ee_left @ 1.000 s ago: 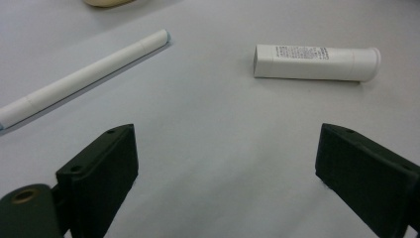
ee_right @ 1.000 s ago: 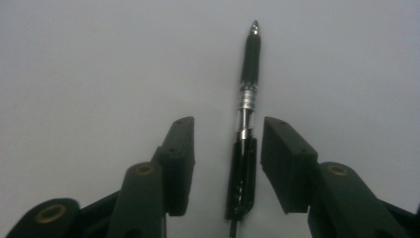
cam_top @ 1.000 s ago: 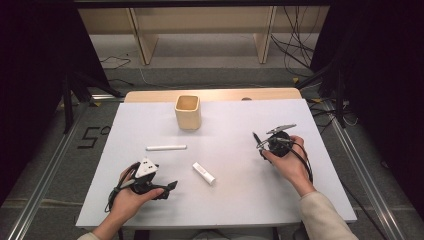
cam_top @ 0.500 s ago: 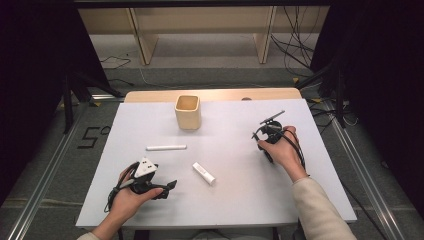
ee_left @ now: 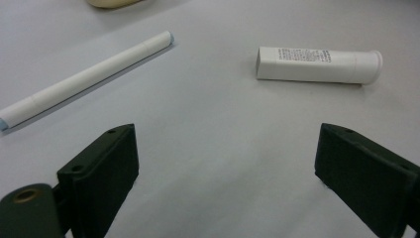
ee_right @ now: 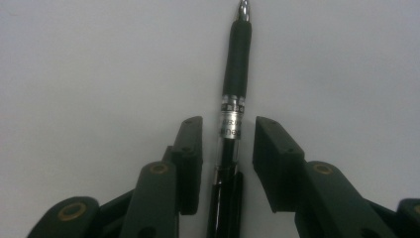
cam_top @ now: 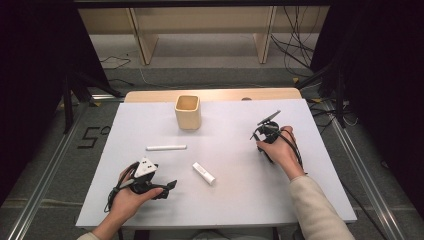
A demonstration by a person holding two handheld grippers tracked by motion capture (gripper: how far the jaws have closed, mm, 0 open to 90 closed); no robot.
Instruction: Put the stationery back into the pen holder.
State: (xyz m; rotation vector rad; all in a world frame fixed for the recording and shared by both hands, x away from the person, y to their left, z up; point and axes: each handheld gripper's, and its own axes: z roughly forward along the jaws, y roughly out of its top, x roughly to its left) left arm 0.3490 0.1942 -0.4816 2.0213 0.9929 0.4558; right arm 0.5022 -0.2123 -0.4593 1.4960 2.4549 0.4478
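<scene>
Right tongs [ee_right: 223, 144], at 3 o'clock on the matte white table [cam_top: 235, 195], have just been closing around a glossy black pen [ee_right: 233, 114] lying between the jaws, pads apart from it. Left tongs [ee_left: 223, 173] spread wide; cylindrical white tube [ee_left: 319, 64] at 1 o'clock.

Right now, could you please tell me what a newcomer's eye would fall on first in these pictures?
The right gripper stands out: a black pen lies between its jaws, which have just been closing, with small gaps still at each pad. On the white table, a beige cup stands at the far middle. Nearer, a white marker and a white tube lie ahead of the open left gripper.
</scene>
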